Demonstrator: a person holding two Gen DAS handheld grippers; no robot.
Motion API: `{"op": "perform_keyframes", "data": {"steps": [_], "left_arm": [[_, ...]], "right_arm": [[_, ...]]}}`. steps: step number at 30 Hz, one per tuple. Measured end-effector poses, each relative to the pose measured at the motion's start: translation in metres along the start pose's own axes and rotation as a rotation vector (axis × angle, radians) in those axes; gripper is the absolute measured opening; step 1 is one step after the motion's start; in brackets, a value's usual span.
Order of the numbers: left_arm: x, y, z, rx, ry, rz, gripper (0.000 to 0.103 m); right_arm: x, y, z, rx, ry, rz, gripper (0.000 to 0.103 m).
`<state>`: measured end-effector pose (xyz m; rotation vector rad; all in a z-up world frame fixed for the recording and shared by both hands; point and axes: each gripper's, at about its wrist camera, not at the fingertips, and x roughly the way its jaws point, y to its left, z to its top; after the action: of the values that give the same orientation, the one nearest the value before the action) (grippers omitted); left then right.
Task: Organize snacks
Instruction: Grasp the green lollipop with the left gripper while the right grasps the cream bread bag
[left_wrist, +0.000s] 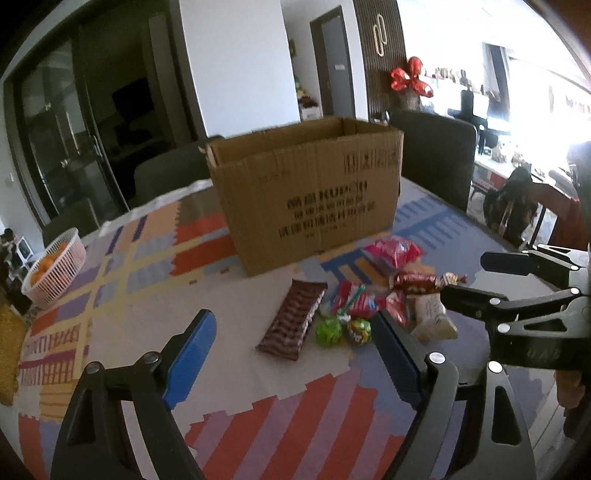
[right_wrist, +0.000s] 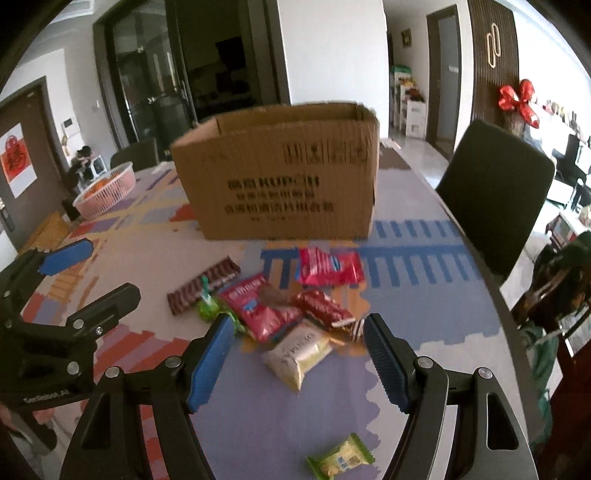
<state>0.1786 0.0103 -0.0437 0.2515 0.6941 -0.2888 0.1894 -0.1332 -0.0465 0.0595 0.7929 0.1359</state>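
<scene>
Crinkly wrappers overlap in the snack pile (right_wrist: 291, 310); both empty, wide-open grippers, left gripper (left_wrist: 295, 343) and right gripper (right_wrist: 299, 354), may snag neighbours.

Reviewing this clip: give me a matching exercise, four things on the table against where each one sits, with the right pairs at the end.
Things:
1. brown cardboard box
2. pink plastic mesh basket
3. long dark brown striped snack bar
4. small green-edged yellow snack packet

Places:
A. alone on the near side of the table, apart from the pile
B. at the pile's left edge
C. upright and open-topped behind the snack pile
D. far left of the table, holding orange fruit

Pairs: 1-C, 2-D, 3-B, 4-A
</scene>
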Motion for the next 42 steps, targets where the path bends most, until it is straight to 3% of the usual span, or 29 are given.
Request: {"op": "perform_keyframes", "data": {"steps": [6, 11, 18, 42], "left_arm": [[0.026, -0.002, -0.01, 0.024, 0.054, -0.022, 0.077], [0.045, -0.003, -0.015, 0.04, 0.081, -0.057, 0.066], [0.063, -0.004, -0.017, 0.042, 0.096, -0.091, 0.059], [0.093, -0.013, -0.016, 0.033, 0.137, -0.142, 0.037]], "right_arm": [[0.022, -0.006, -0.009, 0.05, 0.07, -0.003, 0.073], [0.032, -0.006, -0.012, 0.063, 0.093, -0.006, 0.073], [0.044, -0.007, -0.014, 0.076, 0.12, -0.008, 0.072], [0.063, -0.007, -0.015, 0.074, 0.159, 0.04, 0.054]]}}
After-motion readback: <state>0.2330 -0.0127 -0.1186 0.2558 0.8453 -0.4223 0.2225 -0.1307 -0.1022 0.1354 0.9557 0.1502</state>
